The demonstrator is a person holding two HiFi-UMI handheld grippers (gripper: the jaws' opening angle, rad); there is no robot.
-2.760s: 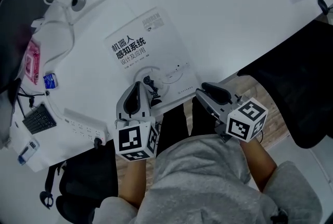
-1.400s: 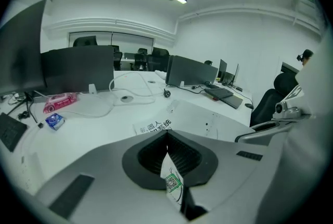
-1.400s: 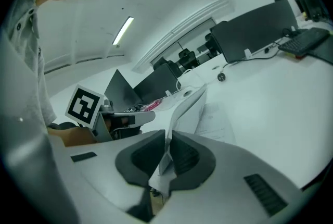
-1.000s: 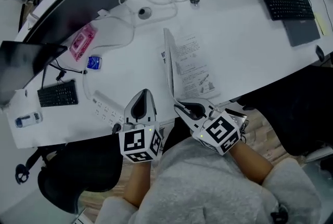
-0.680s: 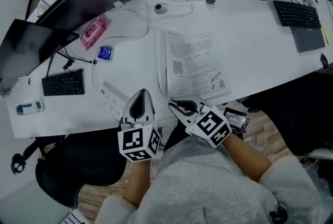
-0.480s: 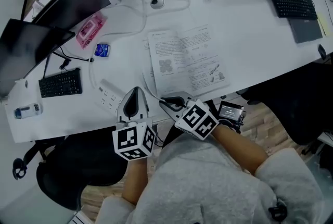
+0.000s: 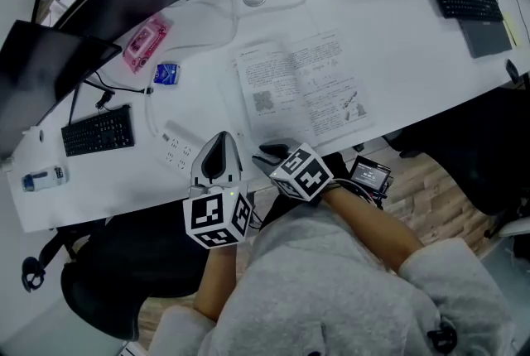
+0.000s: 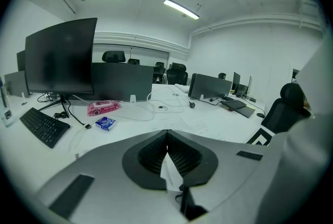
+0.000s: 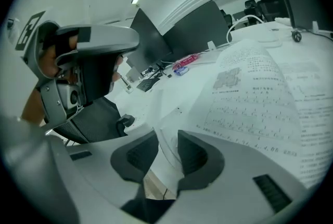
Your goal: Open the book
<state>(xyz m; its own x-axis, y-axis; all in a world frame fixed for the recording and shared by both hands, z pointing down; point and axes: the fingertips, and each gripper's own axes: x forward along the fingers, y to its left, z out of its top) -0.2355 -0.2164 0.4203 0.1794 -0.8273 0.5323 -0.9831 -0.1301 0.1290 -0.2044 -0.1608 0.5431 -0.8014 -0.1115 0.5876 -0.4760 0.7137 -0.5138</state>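
Trainee: Book [image 7: 300,89] first: where does it lie, and is it open?

Coach: It lies flat on the white desk [image 7: 397,31], close to the front edge, spread with two printed pages facing up. I judge the task all but done.

Trainee: How will it handle?

Coach: It looks like a paperback: light, I think, with thin, bendy leaves that crease or tear if pinched hard. A tight spine may spring the pages back. The best hold, to my mind, is the free outer edge or the near corner of the cover, taking several leaves together and never one alone.

Trainee: What is the right gripper doing?

Coach: The right gripper [image 9: 166,139] sits at the book's near left corner, at the desk edge, slanting down and forward from a grey-sleeved forearm. Its jaws are opening. A pale curved sheet stands between them, the book's left-hand edge as far as I can tell, but the pads do not seem to press it.

Trainee: And the left?

Coach: The left gripper [image 8: 167,134] hangs just beside it, to the left, over the desk's front edge near a power strip [image 7: 178,149], tilted down likewise. Its jaws are together, with nothing in them.
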